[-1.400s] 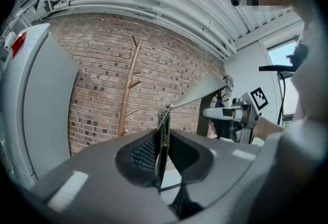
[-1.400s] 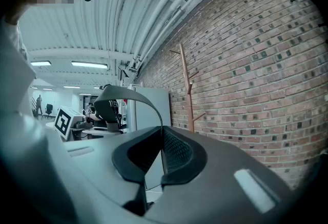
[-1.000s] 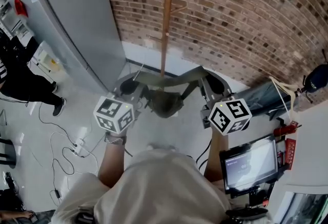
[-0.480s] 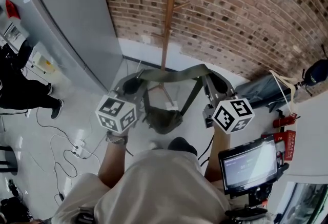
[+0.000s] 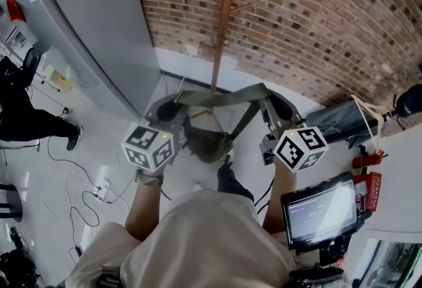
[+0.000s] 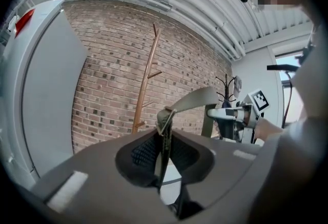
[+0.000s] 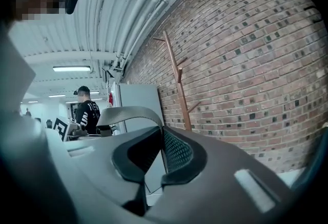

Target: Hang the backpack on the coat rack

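An olive backpack hangs by its wide strap, which is stretched between my two grippers. The left gripper is shut on the strap's end at a buckle. The right gripper is shut on the strap's other end. The wooden coat rack stands just beyond the strap against the brick wall, its pegs higher up. It also shows as a coat rack in the left gripper view and as a coat rack in the right gripper view. The bag's body is hidden in both gripper views.
A tall grey cabinet stands left of the rack. A person in black is at the far left, with cables on the floor. A monitor and a red tool are at the right. The brick wall is behind.
The strap and both grippers have sunk a little, and the hanging bag has swung. The wearer's foot has stepped forward under the bag. The person in black has shifted at the left.
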`<action>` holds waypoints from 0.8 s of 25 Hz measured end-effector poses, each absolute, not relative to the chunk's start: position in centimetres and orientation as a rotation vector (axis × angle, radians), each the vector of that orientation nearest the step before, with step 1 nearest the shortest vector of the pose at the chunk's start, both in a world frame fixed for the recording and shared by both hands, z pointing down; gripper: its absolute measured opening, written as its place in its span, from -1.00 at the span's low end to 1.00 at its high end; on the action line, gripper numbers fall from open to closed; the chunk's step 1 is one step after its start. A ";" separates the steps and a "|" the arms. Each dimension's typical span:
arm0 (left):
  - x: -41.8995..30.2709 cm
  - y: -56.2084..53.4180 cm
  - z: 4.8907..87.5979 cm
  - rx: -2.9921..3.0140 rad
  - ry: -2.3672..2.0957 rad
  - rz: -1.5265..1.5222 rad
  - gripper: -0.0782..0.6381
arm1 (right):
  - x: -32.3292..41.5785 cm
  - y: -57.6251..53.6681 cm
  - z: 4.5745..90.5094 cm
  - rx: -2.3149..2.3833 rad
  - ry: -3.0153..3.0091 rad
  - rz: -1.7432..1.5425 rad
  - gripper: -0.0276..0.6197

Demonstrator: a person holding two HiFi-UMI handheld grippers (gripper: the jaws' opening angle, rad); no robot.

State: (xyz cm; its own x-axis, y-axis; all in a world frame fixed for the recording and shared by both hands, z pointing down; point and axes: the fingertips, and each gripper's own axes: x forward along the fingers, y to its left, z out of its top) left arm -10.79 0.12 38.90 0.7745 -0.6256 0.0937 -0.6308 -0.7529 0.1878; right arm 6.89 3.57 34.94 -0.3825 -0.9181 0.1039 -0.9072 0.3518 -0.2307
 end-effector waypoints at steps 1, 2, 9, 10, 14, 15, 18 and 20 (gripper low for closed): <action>-10.7 -0.3 38.9 2.760 -0.996 0.040 -0.69 | 7.0 3.0 34.9 -1.711 2.550 -0.387 -0.89; -10.6 -0.7 38.8 2.762 -1.003 0.043 -0.69 | 7.0 2.5 34.9 -1.703 2.553 -0.385 -0.89; -9.4 -5.0 38.9 2.743 -1.048 0.048 -0.69 | 8.0 -1.8 35.1 -1.648 2.611 -0.373 -0.89; -8.9 -5.7 39.0 2.739 -1.055 0.053 -0.69 | 8.4 -2.5 35.2 -1.641 2.616 -0.376 -0.89; -7.1 -8.1 39.5 2.715 -1.074 0.078 -0.69 | 9.9 -5.5 35.7 -1.611 2.608 -0.419 -0.89; -6.9 -8.7 39.5 2.707 -1.082 0.081 -0.69 | 10.1 -6.1 35.8 -1.593 2.611 -0.431 -0.89; -6.2 -10.4 39.6 2.681 -1.106 0.089 -0.69 | 10.6 -8.1 35.8 -1.549 2.631 -0.449 -0.89; -5.7 -11.2 39.8 2.664 -1.116 0.096 -0.69 | 11.0 -9.2 35.9 -1.528 2.643 -0.460 -0.89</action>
State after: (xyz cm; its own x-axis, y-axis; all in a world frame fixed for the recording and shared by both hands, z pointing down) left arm -5.66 -11.19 39.83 0.7042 -0.6925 0.1565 -0.7091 -0.6750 0.2038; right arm 11.03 -9.16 35.95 -0.5086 -0.8551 0.1007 -0.8389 0.4658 -0.2816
